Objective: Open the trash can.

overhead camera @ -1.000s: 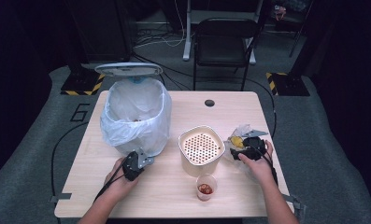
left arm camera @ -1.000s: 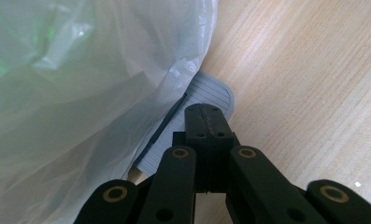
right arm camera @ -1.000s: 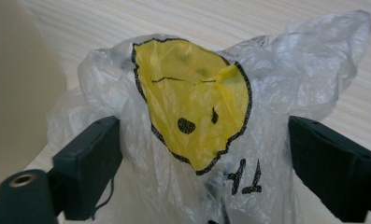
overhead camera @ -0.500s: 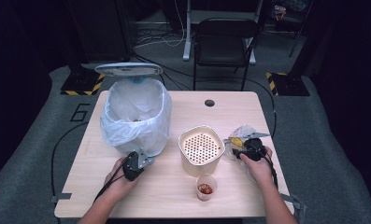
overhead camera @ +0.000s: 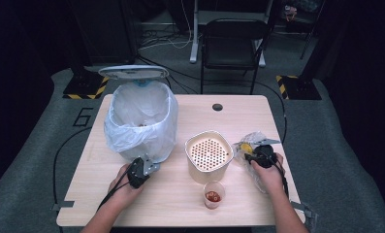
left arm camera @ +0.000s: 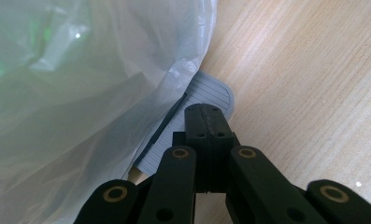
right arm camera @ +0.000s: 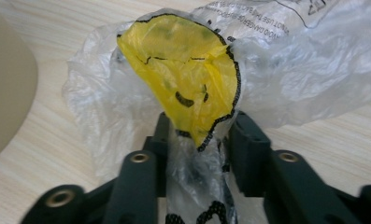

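Wooden tabletop (overhead camera: 180, 204), left tool (left arm camera: 206, 122) clenched empty beside bin liner (left arm camera: 80, 93), right tool (right arm camera: 199, 140) pinching crinkly yellow-print plastic bag (right arm camera: 188, 79)

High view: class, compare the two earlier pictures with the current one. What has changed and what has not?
The right gripper and the crumpled plastic bag it grips shifted slightly toward the person. The left gripper, lined bin, perforated container and small cup stayed put.

Dark room, grey carpet floor (overhead camera: 326, 145), black chair (overhead camera: 233, 46) behind wood table (overhead camera: 248, 111), yellow-blk hazard blocks (overhead camera: 296, 86) L & R, white desk legs (overhead camera: 196, 34) at back
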Available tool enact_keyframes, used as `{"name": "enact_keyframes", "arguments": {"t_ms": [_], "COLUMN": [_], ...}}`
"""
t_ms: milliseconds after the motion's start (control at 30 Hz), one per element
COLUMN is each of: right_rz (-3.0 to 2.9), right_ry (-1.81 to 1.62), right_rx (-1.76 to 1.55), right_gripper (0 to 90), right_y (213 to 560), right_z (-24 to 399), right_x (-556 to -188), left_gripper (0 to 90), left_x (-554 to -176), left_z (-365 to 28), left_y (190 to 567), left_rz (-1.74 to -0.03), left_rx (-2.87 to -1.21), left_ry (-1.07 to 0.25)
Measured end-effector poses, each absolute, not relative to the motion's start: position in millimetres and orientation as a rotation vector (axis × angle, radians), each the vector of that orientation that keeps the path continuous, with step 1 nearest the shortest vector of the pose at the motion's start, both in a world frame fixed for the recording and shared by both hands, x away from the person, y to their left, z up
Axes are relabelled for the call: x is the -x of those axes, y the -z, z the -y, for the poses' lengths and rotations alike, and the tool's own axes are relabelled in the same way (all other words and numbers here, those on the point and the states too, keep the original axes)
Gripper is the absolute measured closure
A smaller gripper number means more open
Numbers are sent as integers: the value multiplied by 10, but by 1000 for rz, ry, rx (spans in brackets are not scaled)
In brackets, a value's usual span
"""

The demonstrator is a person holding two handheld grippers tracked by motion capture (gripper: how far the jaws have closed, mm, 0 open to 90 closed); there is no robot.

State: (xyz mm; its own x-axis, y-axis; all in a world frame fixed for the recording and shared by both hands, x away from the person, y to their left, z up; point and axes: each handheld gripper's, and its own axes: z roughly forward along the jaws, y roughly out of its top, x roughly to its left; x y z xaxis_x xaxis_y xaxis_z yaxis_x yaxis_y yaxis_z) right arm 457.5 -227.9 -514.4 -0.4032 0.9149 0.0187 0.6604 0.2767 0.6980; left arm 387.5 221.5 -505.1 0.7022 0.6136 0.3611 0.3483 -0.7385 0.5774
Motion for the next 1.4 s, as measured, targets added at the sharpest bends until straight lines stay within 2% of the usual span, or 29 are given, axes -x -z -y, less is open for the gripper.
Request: {"name": "enact_keyframes", "arguments": {"t_ms": [33, 67, 200, 333, 667, 1067, 1400], "right_rz": [-2170, -2170, -2169, -2188, -2172, -2166, -2214], "right_ry": [-897, -900, -930, -920, -978, -997, -1069], "right_rx": [-1437, -1438, -1470, -1451, -1399, -1297, -1179], "right_gripper": [758, 780, 824, 828, 828, 825, 824], "right_y": [5137, 5136, 5115, 5056, 4584, 3849, 3381], "right_z": [2284, 2290, 2320, 2341, 2375, 2414, 2167], "right_x": [-4572, -4572, -4570, -4555, -4445, -4371, -4376], "left_gripper": [900, 900, 900, 900, 900, 900, 900], "left_x": [-3877, -3876, -3876, -3877, -3894, -3888, -3885], "left_z": [-2216, -2216, -2216, -2216, -2238, -2220, -2219], "left_y": [5050, 5051, 5051, 5051, 5044, 5043, 5044], "left_rz": [-735, -738, -744, -744, -751, -761, -762], "left_rx": [-2439, -2437, -2433, -2433, -2428, -2431, -2432], "left_ry": [-752, -754, -760, -760, -716, -727, -729]}}
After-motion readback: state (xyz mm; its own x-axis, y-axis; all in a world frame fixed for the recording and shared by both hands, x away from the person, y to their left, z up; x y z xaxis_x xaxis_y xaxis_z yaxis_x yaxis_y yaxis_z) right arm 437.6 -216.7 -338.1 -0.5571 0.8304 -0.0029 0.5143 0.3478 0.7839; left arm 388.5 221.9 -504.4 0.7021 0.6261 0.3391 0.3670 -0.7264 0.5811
